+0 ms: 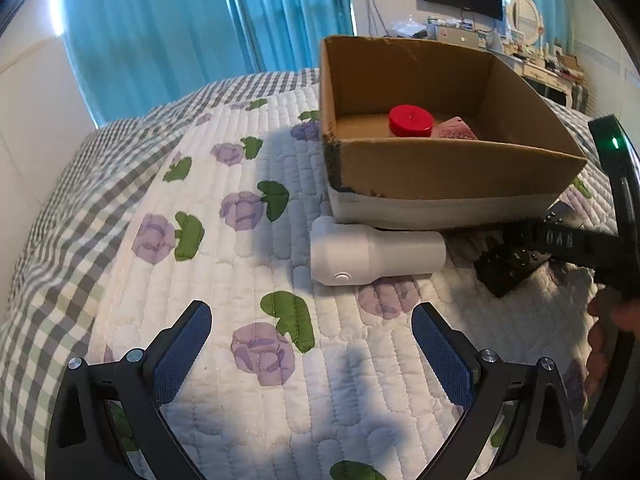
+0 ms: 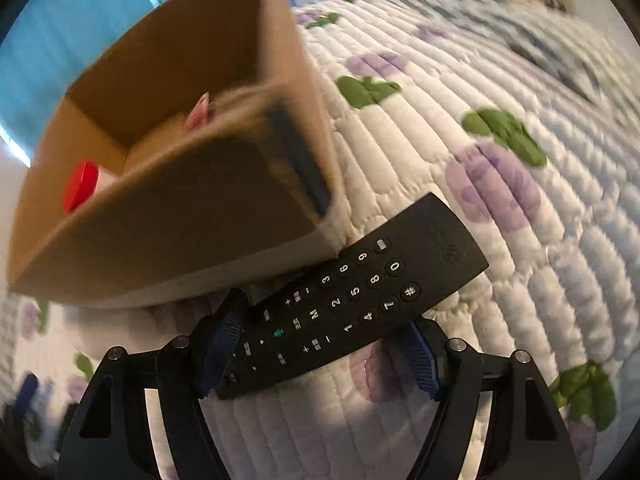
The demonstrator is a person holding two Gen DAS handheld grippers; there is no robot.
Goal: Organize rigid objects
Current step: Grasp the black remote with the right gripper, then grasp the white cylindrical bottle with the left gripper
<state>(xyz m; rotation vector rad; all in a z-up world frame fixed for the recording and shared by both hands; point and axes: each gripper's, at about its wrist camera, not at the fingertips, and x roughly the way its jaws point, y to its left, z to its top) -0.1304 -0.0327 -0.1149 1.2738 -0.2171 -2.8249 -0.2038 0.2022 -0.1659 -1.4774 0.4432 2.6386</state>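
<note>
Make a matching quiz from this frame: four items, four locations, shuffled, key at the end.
Items
1. remote
2. white bottle
3. red-lidded jar
4. left tongs

Locations
A. standing inside the cardboard box
B. between the pads of the right tongs
C. open over the quilt, holding nothing
D. lying on its side on the quilt, against the front of the box

Pairs: 1-B, 2-D, 3-A, 4-C
</note>
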